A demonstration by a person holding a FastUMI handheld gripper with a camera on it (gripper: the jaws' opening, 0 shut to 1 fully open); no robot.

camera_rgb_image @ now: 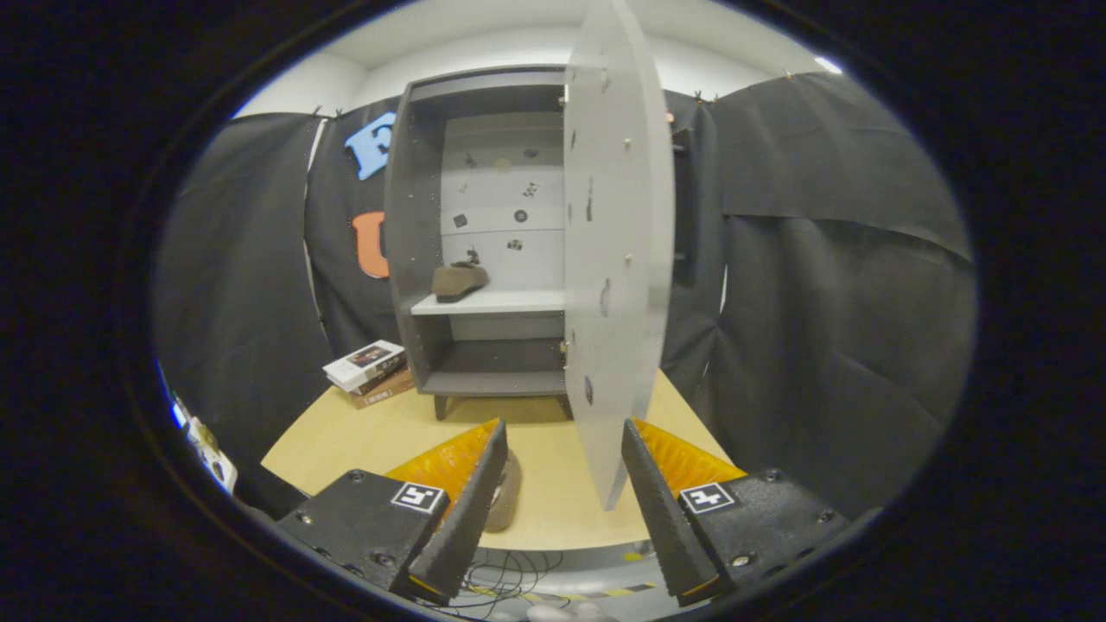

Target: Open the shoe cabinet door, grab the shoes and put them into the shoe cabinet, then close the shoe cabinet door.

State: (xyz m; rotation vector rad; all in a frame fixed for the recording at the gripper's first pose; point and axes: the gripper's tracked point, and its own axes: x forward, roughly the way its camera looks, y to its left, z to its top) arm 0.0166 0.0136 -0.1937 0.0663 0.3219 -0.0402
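Gripper (562,484): fingers spread wide, nothing between them but bare tabletop, holding nothing.
Cabinet door (615,259): swung wide open, seen nearly edge-on, its lower corner hanging just ahead of the right finger.
Shoe cabinet (415,259): grey, standing on the far side of the table, well beyond the fingers, interior exposed.
Shoe on shelf (460,280): brown, sitting at the left end of the white middle shelf (510,302) inside the cabinet.
Second shoe (505,494): brown, on the table just beside the left finger, partly hidden by it.
Table (553,510): light wood.
Books (370,370): small stack on the table, just left of the cabinet's base.
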